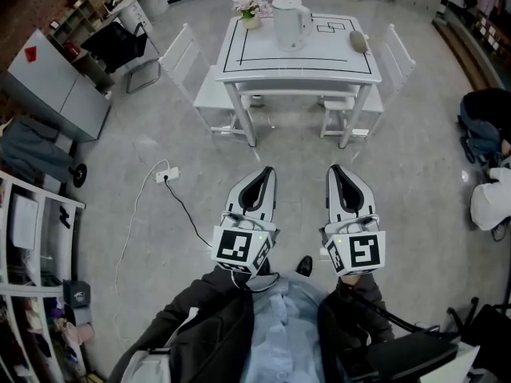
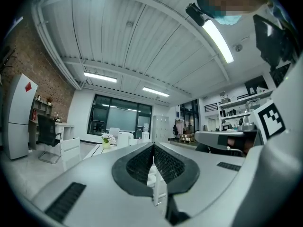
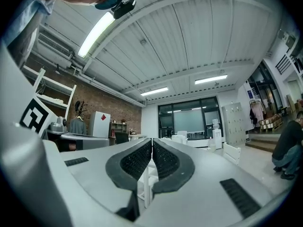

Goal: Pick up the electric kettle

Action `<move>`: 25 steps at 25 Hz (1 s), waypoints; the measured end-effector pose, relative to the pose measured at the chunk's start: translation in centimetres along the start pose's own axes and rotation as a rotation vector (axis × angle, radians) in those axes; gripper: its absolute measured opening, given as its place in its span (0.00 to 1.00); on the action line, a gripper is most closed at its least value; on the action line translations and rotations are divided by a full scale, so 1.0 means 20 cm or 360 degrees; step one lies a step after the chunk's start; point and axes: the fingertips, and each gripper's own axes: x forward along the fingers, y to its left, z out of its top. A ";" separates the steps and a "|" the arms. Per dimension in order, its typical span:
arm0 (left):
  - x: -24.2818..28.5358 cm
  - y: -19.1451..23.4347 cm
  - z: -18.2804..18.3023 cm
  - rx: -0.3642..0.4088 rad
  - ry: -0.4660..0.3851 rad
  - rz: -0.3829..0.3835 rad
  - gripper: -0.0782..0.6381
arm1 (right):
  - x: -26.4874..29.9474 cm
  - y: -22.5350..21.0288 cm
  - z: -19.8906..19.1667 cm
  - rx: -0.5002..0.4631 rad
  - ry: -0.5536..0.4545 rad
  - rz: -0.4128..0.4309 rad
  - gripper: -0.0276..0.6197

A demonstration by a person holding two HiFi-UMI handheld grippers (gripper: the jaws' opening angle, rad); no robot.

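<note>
Electric kettle (image 1: pixel 289 24) seen upright, clear of the table's (image 1: pixel 299 76) edges; held left gripper (image 1: pixel 267 170) and right gripper (image 1: pixel 334 168) over open floor (image 1: pixel 279 146), jaws together, empty.

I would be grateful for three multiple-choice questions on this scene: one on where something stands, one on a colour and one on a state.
1. Where is the kettle?
A. On the floor
B. On the table, beside the flowers
C. On a chair

2. What colour is the kettle?
A. Red
B. Black
C. White

3. How do the jaws of the left gripper and the right gripper stand?
A. Both together, with nothing between them
B. Both wide apart
C. Left closed on the kettle, right apart

Answers:
1 B, as the head view shows it on the tabletop next to the flowers.
2 C, as its body is white like the table.
3 A, as each gripper view shows the pads meeting with nothing between them, far from the table.
</note>
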 end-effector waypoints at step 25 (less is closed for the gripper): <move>0.54 0.16 -0.18 -0.0051 0.0065 0.0083 0.12 | 0.50 -0.32 -0.25 0.0043 0.0113 0.0108 0.07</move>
